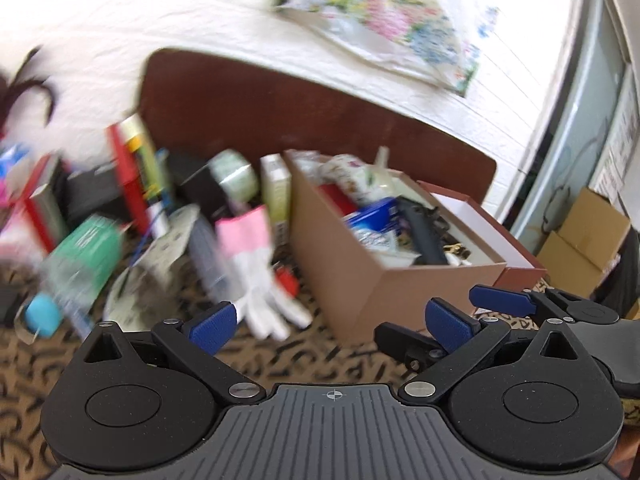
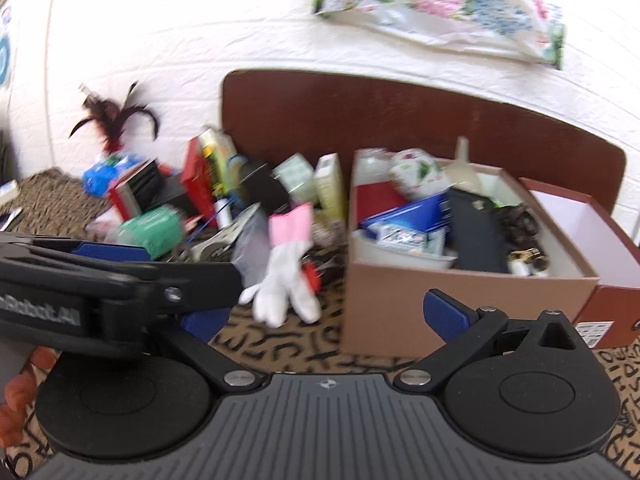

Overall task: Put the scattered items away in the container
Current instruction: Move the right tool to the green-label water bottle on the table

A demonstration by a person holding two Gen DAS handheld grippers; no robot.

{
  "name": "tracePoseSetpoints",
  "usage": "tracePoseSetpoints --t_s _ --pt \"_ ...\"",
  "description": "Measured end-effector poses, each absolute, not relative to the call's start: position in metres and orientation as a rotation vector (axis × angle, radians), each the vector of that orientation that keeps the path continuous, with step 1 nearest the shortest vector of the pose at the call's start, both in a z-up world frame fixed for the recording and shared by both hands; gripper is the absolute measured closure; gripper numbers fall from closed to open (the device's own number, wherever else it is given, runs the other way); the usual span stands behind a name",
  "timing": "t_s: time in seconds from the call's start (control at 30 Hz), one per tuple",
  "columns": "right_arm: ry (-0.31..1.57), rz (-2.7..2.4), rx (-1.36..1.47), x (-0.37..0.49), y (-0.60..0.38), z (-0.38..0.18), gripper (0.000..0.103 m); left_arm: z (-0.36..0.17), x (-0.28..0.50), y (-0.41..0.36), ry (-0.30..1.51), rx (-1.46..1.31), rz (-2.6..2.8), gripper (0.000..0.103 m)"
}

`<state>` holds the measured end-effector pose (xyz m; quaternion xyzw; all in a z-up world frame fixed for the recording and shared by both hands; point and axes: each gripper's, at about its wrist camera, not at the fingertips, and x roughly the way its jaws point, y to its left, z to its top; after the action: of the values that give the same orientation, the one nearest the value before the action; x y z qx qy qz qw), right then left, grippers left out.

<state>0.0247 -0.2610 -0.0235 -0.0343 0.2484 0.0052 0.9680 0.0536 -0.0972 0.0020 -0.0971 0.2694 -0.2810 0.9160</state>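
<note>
A brown cardboard box (image 1: 360,280) (image 2: 440,308) stands open on the patterned cloth, with several items in it. Left of it lies a white glove with a pink cuff (image 1: 256,280) (image 2: 288,272). Behind the glove is a blurred pile: a green packet (image 1: 88,248) (image 2: 156,232), a red box (image 1: 128,176) (image 2: 196,184) and a pale tape roll (image 1: 234,174). My left gripper (image 1: 332,326) is open and holds nothing, its left pad just short of the glove's fingers. My right gripper (image 2: 324,320) is open too, close to the box's front wall. The left gripper's body (image 2: 120,276) crosses in front of the right gripper's left finger.
A red-brown lid with a white inside (image 1: 472,216) (image 2: 568,216) sits against the box's right side. A dark brown board (image 2: 400,120) stands against the white brick wall, with a floral bag (image 2: 440,4) hanging above. Cardboard cartons (image 1: 584,240) are stacked far right. A small blue object (image 1: 42,314) lies far left.
</note>
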Motion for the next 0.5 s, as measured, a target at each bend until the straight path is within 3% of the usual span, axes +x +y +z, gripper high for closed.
tracePoseSetpoints --t_s 0.5 --pt "0.542 0.064 -0.108 0.034 -0.185 -0.071 0.000 -0.052 0.061 0.006 0.660 -0.278 -0.359 0.000"
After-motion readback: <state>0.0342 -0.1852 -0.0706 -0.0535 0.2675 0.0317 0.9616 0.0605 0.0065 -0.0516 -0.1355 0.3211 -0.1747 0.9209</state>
